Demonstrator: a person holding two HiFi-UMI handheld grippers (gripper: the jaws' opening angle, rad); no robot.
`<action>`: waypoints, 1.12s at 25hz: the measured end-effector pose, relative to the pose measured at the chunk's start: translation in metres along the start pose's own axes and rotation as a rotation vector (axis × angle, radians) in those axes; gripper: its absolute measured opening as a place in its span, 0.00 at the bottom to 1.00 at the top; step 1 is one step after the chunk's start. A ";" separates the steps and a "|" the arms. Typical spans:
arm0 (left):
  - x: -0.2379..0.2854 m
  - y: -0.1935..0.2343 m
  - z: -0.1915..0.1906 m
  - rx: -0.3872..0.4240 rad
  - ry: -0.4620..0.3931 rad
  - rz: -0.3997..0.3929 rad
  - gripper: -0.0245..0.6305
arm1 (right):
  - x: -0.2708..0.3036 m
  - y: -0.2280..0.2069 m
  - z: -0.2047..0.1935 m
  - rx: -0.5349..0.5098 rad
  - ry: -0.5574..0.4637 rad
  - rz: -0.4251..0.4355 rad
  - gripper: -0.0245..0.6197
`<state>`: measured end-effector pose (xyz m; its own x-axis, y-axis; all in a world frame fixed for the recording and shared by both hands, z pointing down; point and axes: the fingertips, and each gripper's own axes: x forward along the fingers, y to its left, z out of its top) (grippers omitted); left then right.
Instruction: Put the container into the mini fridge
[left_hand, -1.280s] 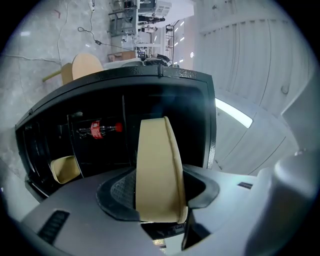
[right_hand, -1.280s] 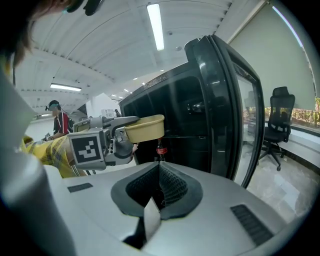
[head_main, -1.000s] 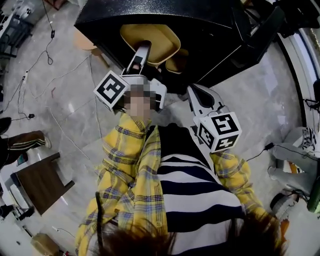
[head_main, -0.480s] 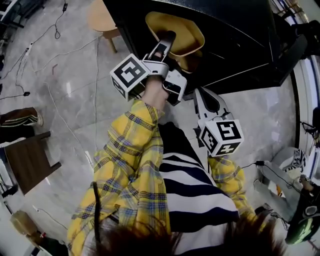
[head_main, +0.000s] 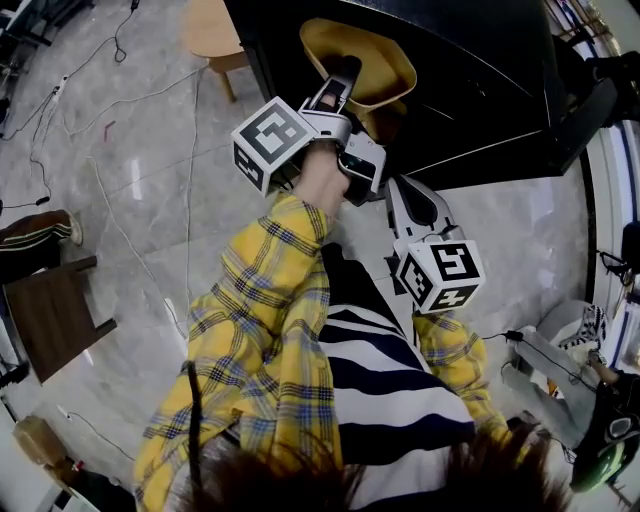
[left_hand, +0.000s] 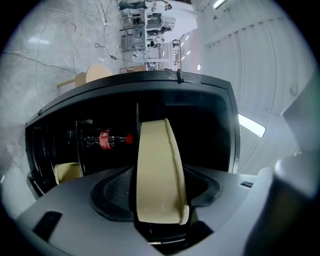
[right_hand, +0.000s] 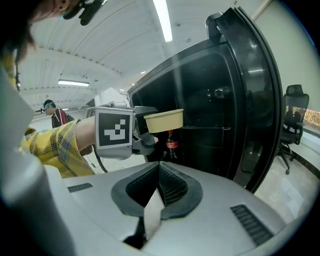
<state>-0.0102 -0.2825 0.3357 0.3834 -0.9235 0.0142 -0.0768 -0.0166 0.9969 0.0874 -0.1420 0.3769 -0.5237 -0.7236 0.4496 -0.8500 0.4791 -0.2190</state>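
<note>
The cream-yellow container (head_main: 362, 58) hangs at the mouth of the black mini fridge (head_main: 480, 90), level with a shelf. My left gripper (head_main: 343, 78) holds it by the rim, and its jaws are opening. In the left gripper view the container (left_hand: 157, 170) stands edge-on between the jaws, with the fridge's dark inside (left_hand: 200, 115) behind it. The right gripper view shows the container (right_hand: 164, 120) in the air before the fridge (right_hand: 225, 100). My right gripper (head_main: 398, 185) stays low by the fridge front, shut with nothing in it.
A cola bottle (left_hand: 107, 139) stands on a fridge shelf, and another cream container (left_hand: 67, 172) sits lower down. A round wooden stool (head_main: 210, 30) stands left of the fridge and a brown chair (head_main: 50, 320) at my left. Cables (head_main: 130, 130) cross the marble floor.
My left gripper has carried the container forward and up toward the fridge opening. The right gripper has hardly moved.
</note>
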 end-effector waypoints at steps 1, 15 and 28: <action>0.000 0.000 0.000 0.004 -0.002 0.001 0.46 | 0.000 0.000 0.000 0.000 0.000 -0.001 0.08; -0.018 -0.015 -0.003 0.139 0.041 -0.108 0.52 | 0.000 -0.015 0.010 0.005 0.004 -0.005 0.08; -0.071 -0.023 -0.024 1.328 0.076 -0.096 0.52 | 0.008 0.000 0.010 -0.024 -0.032 0.004 0.08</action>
<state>-0.0136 -0.2072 0.3136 0.4847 -0.8747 -0.0039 -0.8626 -0.4788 0.1634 0.0822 -0.1529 0.3718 -0.5294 -0.7370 0.4203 -0.8462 0.4940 -0.1997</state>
